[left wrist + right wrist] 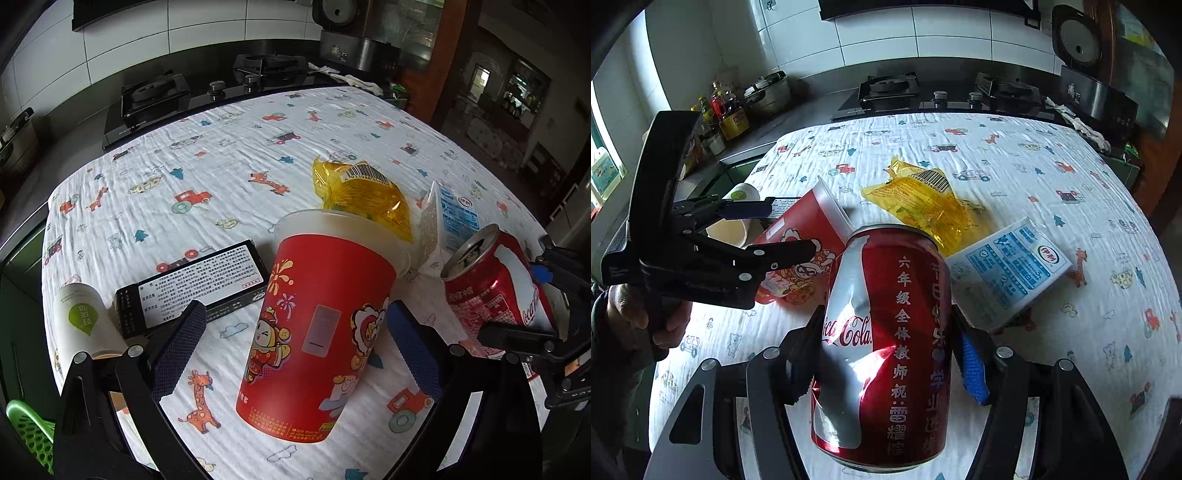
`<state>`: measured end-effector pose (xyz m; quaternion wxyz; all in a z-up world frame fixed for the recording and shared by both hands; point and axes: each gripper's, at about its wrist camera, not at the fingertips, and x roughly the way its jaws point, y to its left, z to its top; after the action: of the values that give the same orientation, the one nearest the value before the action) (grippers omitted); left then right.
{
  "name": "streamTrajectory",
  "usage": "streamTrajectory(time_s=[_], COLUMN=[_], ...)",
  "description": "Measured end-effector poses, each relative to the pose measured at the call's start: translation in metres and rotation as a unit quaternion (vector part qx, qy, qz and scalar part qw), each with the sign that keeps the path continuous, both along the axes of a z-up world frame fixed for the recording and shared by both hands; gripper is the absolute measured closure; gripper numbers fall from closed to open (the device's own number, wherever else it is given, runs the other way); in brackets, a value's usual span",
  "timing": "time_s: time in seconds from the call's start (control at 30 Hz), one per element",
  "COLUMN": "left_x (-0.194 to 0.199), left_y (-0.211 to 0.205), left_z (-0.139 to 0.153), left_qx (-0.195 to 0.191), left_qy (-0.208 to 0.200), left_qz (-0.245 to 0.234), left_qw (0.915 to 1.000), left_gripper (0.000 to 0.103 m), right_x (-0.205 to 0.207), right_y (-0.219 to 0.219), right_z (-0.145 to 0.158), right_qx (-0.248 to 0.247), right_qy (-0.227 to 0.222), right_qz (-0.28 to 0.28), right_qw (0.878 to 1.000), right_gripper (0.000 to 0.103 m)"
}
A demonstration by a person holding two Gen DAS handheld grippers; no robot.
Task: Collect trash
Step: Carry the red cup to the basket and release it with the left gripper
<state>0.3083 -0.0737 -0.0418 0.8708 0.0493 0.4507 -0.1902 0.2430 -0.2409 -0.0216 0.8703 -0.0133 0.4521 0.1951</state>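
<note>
Kitchen setting: a table under a white cartoon-print cloth (229, 155), with a black gas stove (942, 94) on the counter at its far edge.

Right gripper (886, 354): jaws clamped on a dented red cola can (886, 343), one pad on each side, the can lifted off the cloth. Its top opening shows in the left wrist view; contents cannot be made out.

Left gripper (295, 347): jaws apart, set either side of a red paper cup (317, 325). The right pad sits at the cup wall, the left pad stands clear of it; no clamp is seen. The cup leans, and its inside is not visible.

Beyond the cup, far side: a crumpled yellow wrapper (365, 195), with a white and blue milk carton (448, 225) to its right. Left of the cup lies a black box (192, 288) with a printed white label, and at the left edge of the table a small white cup (86, 317) lies on its side. Part of a green basket (29, 432) shows at the near left corner, off the table.
</note>
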Motion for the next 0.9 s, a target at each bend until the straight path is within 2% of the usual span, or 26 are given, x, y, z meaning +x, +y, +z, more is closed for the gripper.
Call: streamTrajectory(time_s=[0.07,0.1,0.13,0.17,0.37,0.53,0.73,0.9], left_x=[0.001,0.001,0.001,0.001,-0.011,-0.033,-0.068,-0.104], left_y=[-0.004,-0.005,-0.007,-0.009,-0.008,0.010,0.050,0.099], left_z=[-0.002,-0.003,-0.004,-0.005,0.000,0.018,0.044,0.060], left_qx=[-0.001,-0.002,-0.003,-0.003,0.005,-0.015,-0.030,-0.038], left_qy=[0.002,0.005,0.007,0.008,-0.012,-0.030,-0.058,-0.079], left_qz=[-0.003,-0.007,-0.009,-0.011,-0.002,0.013,0.053,0.101], left_qw=[1.0000,1.0000,0.9999,0.9999,0.9999,0.9993,0.9964,0.9910], left_gripper=[0.009,0.016,0.019,0.027,0.029,0.030,0.030,0.030], right_x=[-0.003,-0.004,-0.006,-0.008,-0.017,-0.025,-0.037,-0.045], right_y=[-0.004,-0.006,-0.007,-0.007,-0.009,-0.002,0.024,0.056], right_z=[0.001,0.002,0.003,0.003,0.005,0.011,0.021,0.029], right_qx=[-0.001,-0.002,-0.002,-0.002,0.002,0.011,0.024,0.039], right_qy=[-0.001,-0.002,-0.002,-0.003,-0.006,-0.011,-0.021,-0.026], right_qz=[-0.002,-0.003,-0.002,-0.002,-0.004,0.004,0.034,0.067], right_qw=[1.000,1.000,1.000,1.000,1.000,1.000,0.999,0.997], right_gripper=[0.041,0.041,0.041,0.041,0.041,0.041,0.041,0.041])
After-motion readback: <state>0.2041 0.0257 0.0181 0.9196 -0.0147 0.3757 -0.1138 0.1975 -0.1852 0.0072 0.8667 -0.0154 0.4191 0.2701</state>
